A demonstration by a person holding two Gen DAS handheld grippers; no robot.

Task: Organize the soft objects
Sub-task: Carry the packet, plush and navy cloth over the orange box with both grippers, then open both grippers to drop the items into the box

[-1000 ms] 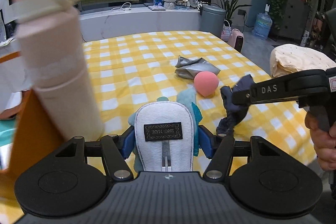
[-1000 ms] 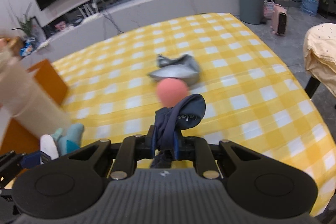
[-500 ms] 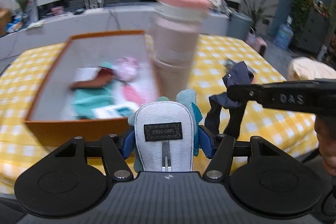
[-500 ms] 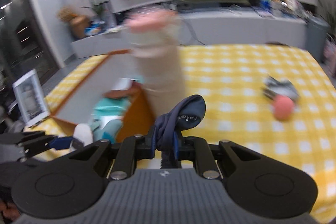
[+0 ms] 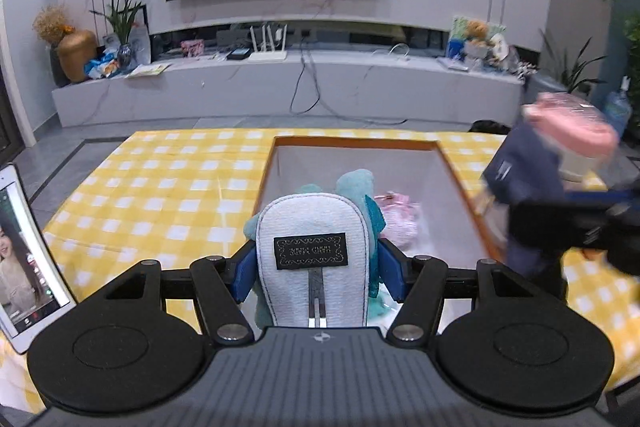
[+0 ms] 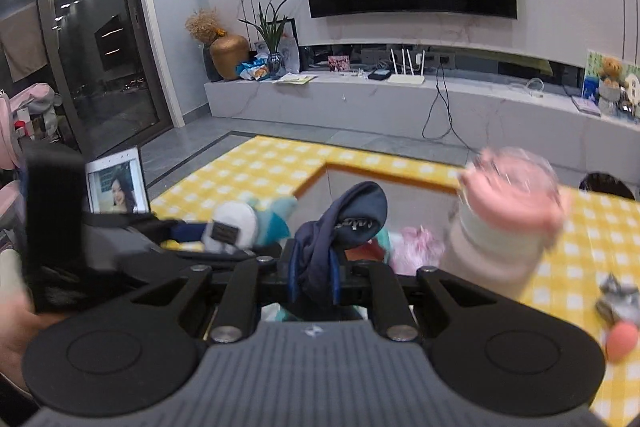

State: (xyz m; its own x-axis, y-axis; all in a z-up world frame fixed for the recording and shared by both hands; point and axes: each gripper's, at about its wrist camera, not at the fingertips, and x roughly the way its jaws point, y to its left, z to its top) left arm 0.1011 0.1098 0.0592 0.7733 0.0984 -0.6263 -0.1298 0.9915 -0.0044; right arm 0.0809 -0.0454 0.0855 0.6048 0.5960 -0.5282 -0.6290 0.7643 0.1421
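My left gripper [image 5: 312,267] is shut on a teal and white plush toy [image 5: 312,251] and holds it over the near end of the orange box [image 5: 352,143]. My right gripper [image 6: 314,275] is shut on a dark navy sock [image 6: 352,223] and holds it above the box's right side; the sock also shows in the left wrist view [image 5: 524,179]. A pink soft item [image 5: 400,215] lies inside the box. A pink ball [image 6: 622,341] and a grey cloth [image 6: 618,299] lie on the yellow checked tablecloth at the right.
A tall pink bottle [image 6: 508,227] stands close to the box's right wall. A tablet [image 5: 24,259] leans at the table's left edge. The tablecloth [image 5: 160,195] stretches left of the box. A TV console stands behind the table.
Both grippers swung left with their loads, from facing the ball and grey cloth to over the orange box. The bottle now appears at the right.
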